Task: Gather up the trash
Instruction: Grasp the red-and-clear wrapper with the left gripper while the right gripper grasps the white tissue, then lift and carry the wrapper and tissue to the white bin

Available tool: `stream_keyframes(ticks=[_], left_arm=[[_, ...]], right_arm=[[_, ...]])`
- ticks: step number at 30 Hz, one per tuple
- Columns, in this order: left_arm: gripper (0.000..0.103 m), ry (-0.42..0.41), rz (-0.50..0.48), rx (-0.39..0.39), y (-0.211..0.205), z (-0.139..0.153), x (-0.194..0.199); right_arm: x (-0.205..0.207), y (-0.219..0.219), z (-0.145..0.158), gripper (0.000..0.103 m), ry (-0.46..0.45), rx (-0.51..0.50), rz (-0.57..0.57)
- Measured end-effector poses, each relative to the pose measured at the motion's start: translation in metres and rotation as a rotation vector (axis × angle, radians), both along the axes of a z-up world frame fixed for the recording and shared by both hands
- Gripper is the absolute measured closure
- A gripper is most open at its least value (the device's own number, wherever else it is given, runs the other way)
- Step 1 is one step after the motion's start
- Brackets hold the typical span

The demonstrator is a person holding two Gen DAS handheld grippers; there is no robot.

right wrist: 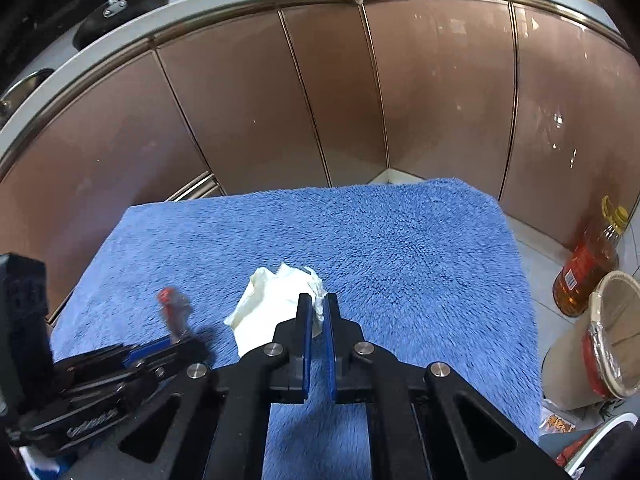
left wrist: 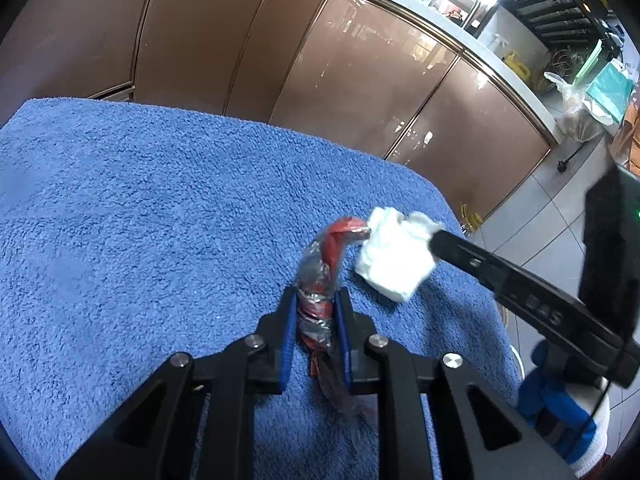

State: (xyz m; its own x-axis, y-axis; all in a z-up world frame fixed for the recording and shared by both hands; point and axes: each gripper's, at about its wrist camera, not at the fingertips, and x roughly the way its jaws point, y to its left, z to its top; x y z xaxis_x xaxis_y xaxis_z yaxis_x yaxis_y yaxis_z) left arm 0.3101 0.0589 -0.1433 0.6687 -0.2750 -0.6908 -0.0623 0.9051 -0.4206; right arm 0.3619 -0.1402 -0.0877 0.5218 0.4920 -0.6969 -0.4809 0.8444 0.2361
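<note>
A twisted red and clear plastic wrapper [left wrist: 332,240] stands up from the blue towel [left wrist: 160,200], and my left gripper [left wrist: 316,296] is shut on its lower part. Right of it lies a crumpled white tissue [left wrist: 392,260], touching the wrapper's tip. My right gripper [left wrist: 436,240] comes in from the right to the tissue's edge. In the right wrist view, the right gripper [right wrist: 316,300] is shut, with the tissue [right wrist: 272,304] pinched at its right edge between the tips. The wrapper [right wrist: 172,300] and left gripper [right wrist: 180,340] show blurred at the lower left.
The blue towel [right wrist: 400,260] covers a raised surface in front of brown cabinet doors [right wrist: 440,100]. On the tiled floor to the right stand an oil bottle [right wrist: 588,264] and a lined bin [right wrist: 612,332]. Snack packets lie at the lower right.
</note>
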Motion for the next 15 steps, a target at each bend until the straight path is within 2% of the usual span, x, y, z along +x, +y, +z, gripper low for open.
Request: stream_keyframes(ticks=[5, 15], left_arm=[[0.086, -0.021, 0.003, 0.006, -0.002, 0.012, -0.012], [0.087, -0.092, 0.005, 0.012, -0.003, 0.059, -0.060]], right_arm=[[-0.025, -0.009, 0.020, 0.098, -0.026, 0.005, -0.002], [-0.083, -0.026, 0.059, 0.098, -0.081, 0.000, -0.005]])
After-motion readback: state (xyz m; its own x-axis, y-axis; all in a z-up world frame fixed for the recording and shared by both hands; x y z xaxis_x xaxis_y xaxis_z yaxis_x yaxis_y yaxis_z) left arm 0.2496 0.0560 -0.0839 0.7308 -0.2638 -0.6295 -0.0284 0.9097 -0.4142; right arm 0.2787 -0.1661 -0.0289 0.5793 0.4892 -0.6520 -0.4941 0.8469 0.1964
